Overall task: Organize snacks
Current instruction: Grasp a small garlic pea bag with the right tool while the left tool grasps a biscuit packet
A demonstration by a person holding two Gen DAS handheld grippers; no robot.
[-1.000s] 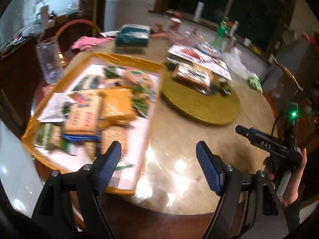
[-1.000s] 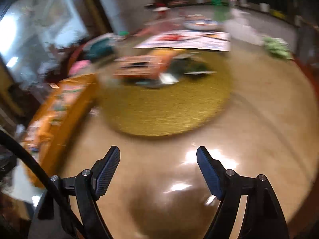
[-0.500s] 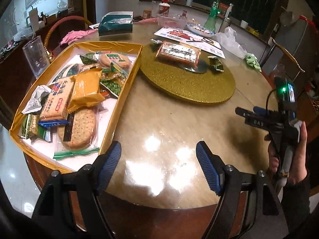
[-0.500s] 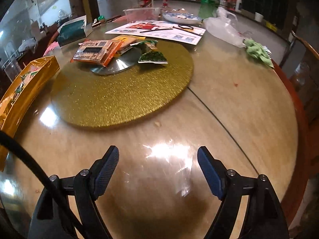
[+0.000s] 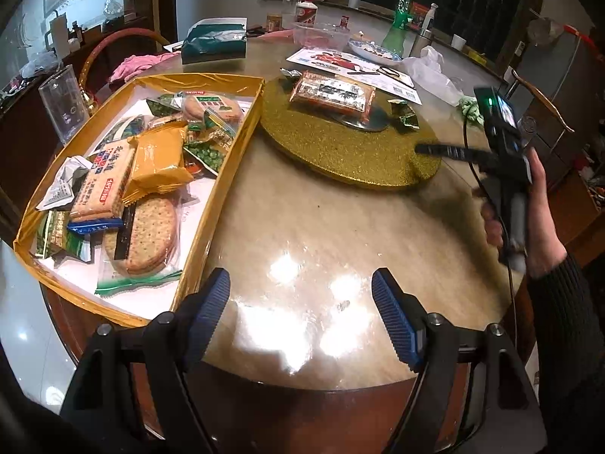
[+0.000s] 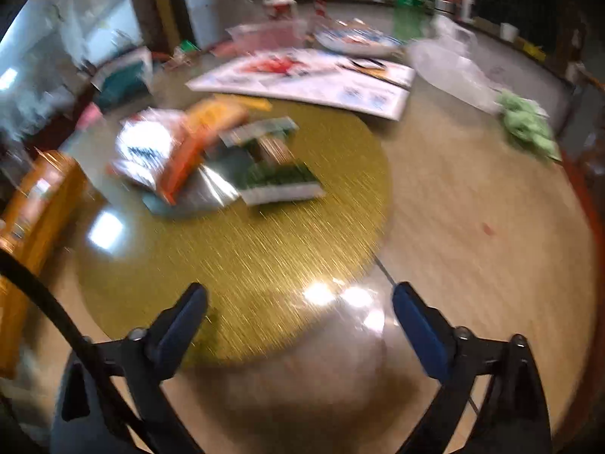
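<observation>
Left gripper (image 5: 301, 317) gapes empty beside the gold tray (image 5: 242, 143). At twelve o'clock of the right gripper (image 6: 298, 325) – jaws opening, empty – lies the orange snack packet (image 6: 181, 155): light, crinkly, slippery – best pinched at an edge seam.

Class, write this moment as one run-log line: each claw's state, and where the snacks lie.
left claw: open, empty | right claw: opening, empty | snack packets: on gold turntable | gold tray: holds snacks

Two black-framed grippers (image 5: 301, 314) (image 6: 300, 323) with ribbed blue pads (image 5: 393, 321), silver screws, a black cable (image 6: 49, 302); dark knit sleeve (image 5: 563, 325).
</observation>
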